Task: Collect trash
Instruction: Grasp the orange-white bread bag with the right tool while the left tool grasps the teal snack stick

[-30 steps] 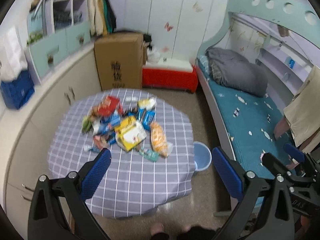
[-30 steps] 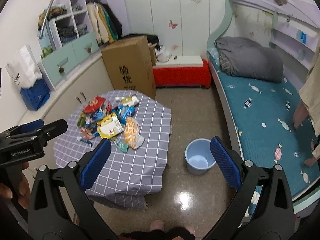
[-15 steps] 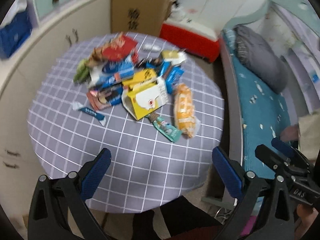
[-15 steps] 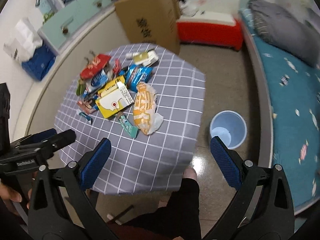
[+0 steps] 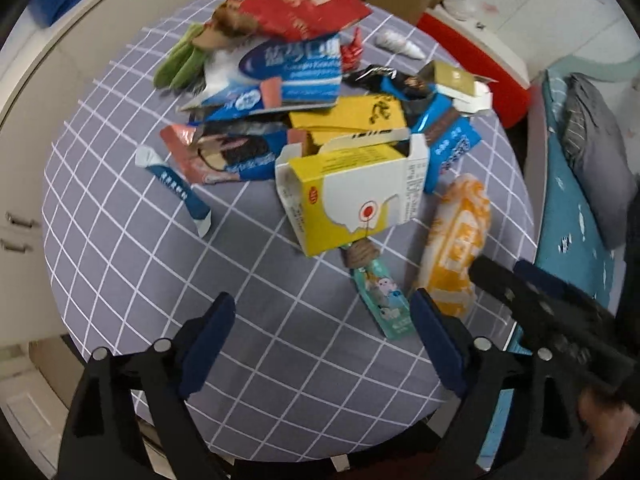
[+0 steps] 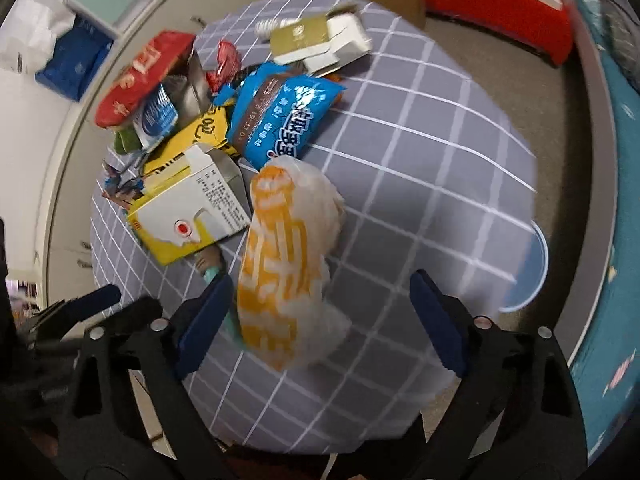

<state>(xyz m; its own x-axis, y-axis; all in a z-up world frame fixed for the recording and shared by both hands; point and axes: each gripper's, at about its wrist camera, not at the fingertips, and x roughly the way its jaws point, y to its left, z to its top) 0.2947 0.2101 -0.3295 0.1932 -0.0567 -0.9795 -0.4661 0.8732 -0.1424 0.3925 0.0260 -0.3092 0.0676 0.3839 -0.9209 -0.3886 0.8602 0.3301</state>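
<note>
The right gripper [image 6: 322, 316] is closing its jaws from wide around the near end of a puffy, crinkled orange-and-white plastic bag [image 6: 286, 264], its pads not yet pressing on it. The left gripper [image 5: 322, 336] is closing too, over bare grid-checked grey cloth on the bench [image 5: 132, 248], gripping nothing. Ahead of both is lying the heap of trash [image 5: 304, 104]: glossy wrappers, flattened cardboard and an open yellow-and-white carton [image 5: 352, 196].

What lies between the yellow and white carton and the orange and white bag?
In the left wrist view, bare checked cloth separates the yellow and white carton from the orange and white bag.
</note>
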